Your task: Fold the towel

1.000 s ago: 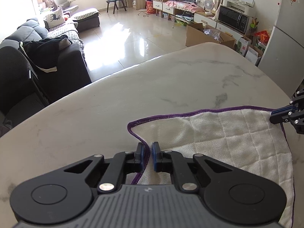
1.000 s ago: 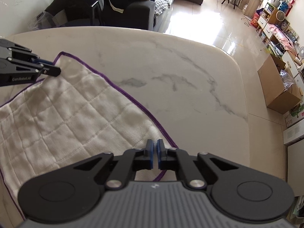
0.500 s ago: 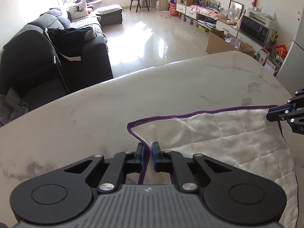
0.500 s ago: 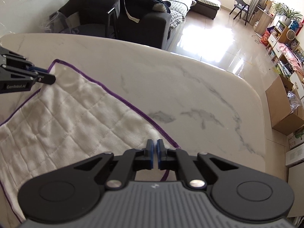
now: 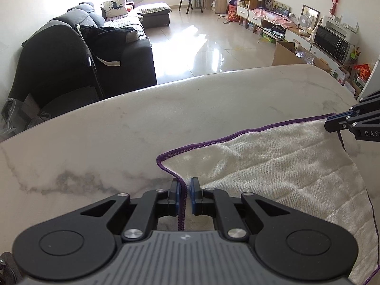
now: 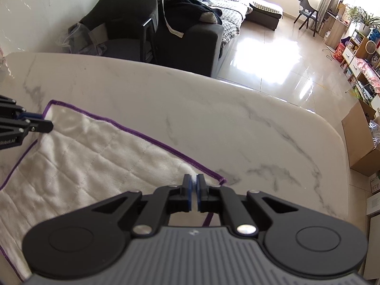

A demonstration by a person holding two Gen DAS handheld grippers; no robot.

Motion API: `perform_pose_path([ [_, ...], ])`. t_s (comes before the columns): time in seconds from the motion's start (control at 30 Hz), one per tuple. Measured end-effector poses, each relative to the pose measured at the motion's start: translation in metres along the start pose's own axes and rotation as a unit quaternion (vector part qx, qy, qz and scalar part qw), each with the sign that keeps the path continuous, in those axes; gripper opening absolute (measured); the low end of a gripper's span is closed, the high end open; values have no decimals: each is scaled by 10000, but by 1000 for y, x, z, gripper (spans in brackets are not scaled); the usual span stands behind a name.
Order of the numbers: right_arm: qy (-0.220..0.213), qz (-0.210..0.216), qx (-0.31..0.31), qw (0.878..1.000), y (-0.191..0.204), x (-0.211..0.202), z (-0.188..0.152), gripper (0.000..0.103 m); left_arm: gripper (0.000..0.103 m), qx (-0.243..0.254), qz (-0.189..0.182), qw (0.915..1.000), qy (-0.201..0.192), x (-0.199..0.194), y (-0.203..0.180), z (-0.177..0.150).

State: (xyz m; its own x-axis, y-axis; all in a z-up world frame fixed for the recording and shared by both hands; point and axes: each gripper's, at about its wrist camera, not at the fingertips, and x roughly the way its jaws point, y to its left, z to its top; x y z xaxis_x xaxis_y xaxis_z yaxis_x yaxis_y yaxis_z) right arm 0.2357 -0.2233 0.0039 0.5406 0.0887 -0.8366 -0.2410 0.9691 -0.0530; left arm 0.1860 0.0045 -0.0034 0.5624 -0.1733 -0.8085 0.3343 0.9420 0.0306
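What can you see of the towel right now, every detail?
The towel is white, waffle-quilted cloth with purple stitched edging, looking soft and slightly dingy. It lies partly on the marble table, its far edge raised and stretched between the two tools. The left tool is shut on the hem by one corner; the right tool is shut on the other corner. The rest drapes toward the person, with no fold visible yet.
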Motion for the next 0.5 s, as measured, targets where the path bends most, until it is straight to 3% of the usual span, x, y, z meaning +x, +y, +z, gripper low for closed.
perform_pose_path([
  [0.17, -51, 62, 58, 10000, 0, 3, 5, 11, 14, -50, 163, 9998, 53, 0, 6, -6],
  [0.23, -72, 87, 81, 9999, 0, 4, 7, 18, 23, -113, 205, 9997, 85, -1, 9, -7],
  [0.3, -92, 96, 190, 9997, 8, 0, 6, 28, 43, -147, 254, 9995, 114, -3, 11, -8],
  [0.5, 99, 205, 431, 9988, 1, -15, -7, 38, 54, 89, 255, 9995, 166, -13, 7, -20],
])
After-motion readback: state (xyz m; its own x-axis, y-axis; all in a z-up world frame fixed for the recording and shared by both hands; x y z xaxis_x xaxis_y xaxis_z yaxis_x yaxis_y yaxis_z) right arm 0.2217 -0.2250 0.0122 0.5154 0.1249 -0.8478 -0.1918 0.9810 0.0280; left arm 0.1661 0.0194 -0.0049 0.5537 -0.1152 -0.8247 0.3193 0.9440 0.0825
